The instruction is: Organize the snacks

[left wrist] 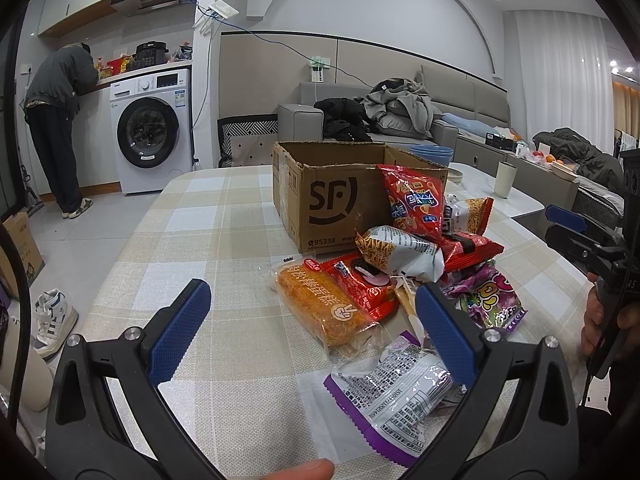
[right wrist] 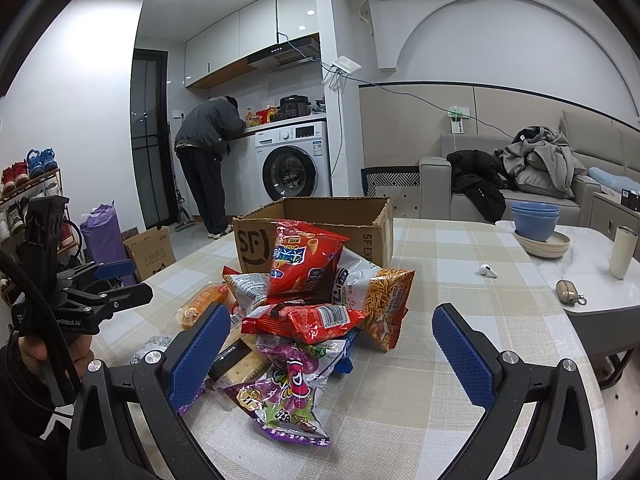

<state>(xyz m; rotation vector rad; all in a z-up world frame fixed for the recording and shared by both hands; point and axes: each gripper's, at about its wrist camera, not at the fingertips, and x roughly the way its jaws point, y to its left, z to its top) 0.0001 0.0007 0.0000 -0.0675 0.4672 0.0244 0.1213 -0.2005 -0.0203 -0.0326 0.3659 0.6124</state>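
one open cardboard box (left wrist: 320, 196) stands on my checked tablecloth (left wrist: 192, 240), and a loose heap of snack packets lies against its front. i count at least eight packets: one tall red bag (left wrist: 414, 200) leaning on the box, two striped noodle bags (left wrist: 396, 250), one red packet (left wrist: 472, 250) beneath them, one orange cake bar (left wrist: 320, 304), one red biscuit pack (left wrist: 360, 286), one purple candy bag (left wrist: 488, 300), and one silver-and-purple pouch (left wrist: 392, 396) nearest me. more lie buried, and i cannot count them. my left gripper (left wrist: 312, 332) is spread wide and holds nothing; its right finger overlaps the pile's edge, but i cannot tell whether it touches. my right gripper (right wrist: 330, 352) is also spread wide and empty, hovering by the heap, its left finger overlapping the purple bag. three blue bowls (right wrist: 535, 220) sit stacked on a beige plate (right wrist: 544, 246), with one cup (right wrist: 622, 252) and one earbud (right wrist: 486, 271) near them. the box's inside is hidden from both views.
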